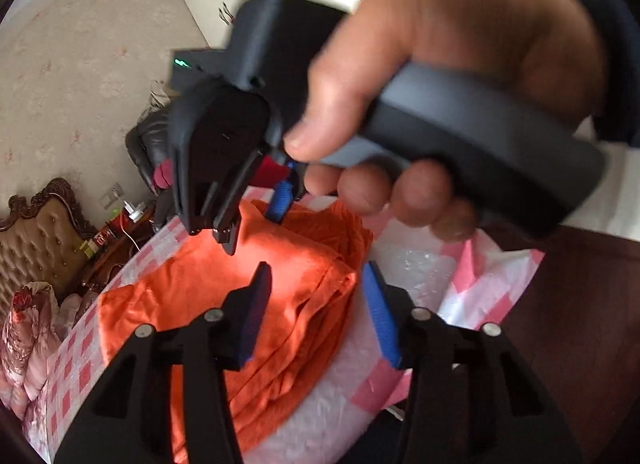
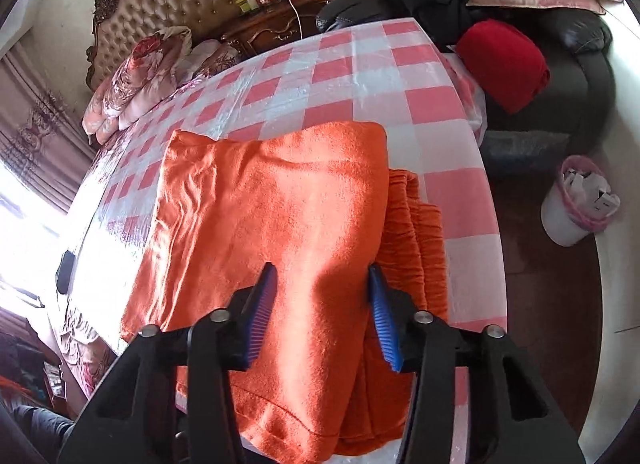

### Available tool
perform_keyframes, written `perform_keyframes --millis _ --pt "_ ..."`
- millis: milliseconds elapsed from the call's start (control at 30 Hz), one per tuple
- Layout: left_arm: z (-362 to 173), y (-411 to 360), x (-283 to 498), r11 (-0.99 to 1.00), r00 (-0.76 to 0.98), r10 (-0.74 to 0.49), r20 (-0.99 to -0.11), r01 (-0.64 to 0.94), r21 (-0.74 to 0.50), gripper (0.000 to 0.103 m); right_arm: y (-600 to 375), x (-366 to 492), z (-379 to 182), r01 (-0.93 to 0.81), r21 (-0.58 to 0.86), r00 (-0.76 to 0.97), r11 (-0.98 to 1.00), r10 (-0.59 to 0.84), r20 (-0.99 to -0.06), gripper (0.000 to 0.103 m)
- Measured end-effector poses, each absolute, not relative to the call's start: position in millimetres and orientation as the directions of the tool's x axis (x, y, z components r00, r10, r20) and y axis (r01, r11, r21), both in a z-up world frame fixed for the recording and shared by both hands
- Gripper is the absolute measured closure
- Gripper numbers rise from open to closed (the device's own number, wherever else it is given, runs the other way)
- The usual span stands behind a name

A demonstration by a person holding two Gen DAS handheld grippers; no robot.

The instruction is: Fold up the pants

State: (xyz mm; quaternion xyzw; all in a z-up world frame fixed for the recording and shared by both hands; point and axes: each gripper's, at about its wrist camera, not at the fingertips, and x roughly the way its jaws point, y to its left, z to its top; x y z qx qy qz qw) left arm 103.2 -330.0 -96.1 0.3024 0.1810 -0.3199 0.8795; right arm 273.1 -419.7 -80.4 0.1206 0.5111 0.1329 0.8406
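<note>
My right gripper (image 2: 323, 314): jaws part-open, empty, above the pants (image 2: 276, 223). My left gripper (image 1: 316, 314): likewise, gripping nothing. Pants: folded on the checked cloth (image 2: 320, 75) ahead; waistband (image 2: 420, 232) protrudes rightward, folding nearly complete.

A pink-and-white checked tablecloth (image 2: 360, 75) covers the table, with a tufted headboard (image 2: 168, 3), red cushion (image 2: 504, 63), black sofa (image 2: 580, 75) and lined waste bin (image 2: 576, 203) beyond.
</note>
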Motion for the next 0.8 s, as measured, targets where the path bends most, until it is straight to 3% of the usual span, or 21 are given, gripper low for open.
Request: perform_keyframes --millis 33,133,333,567,700,767,800 --pt "-98 -331 111 0.622 0.722 -0.448 -0.528 0.675 0.396 0.086 -421 275 -83 -0.100 0.336 0.435 0.937 0.345 -0.832 0.080" --pt "-84 -322 119 0.661 0.698 -0.479 -0.532 0.685 0.305 0.095 -422 278 -80 -0.119 0.366 0.422 0.923 0.381 -0.822 0.094" --pt "-40 -307 137 0.716 0.681 -0.532 -0.503 0.679 0.162 0.096 -411 283 -39 -0.203 0.347 0.469 0.916 0.402 -0.786 0.096" --pt "-68 -335 146 0.688 0.637 -0.508 -0.580 0.705 0.172 0.096 -422 287 -69 -0.125 0.283 0.453 0.951 0.309 -0.837 0.096" --pt "-82 -335 149 0.678 0.597 -0.520 -0.611 0.723 0.130 0.080 -425 281 -81 -0.097 0.250 0.480 0.964 0.265 -0.837 0.096" --pt "-72 -322 147 0.692 0.594 -0.548 -0.590 0.717 0.079 0.067 -426 277 -78 -0.092 0.241 0.504 0.966 0.254 -0.825 0.085" --pt "-65 -312 146 0.705 0.598 -0.560 -0.573 0.707 0.049 0.059 -428 274 -74 -0.072 0.236 0.522 0.969 0.238 -0.819 0.073"
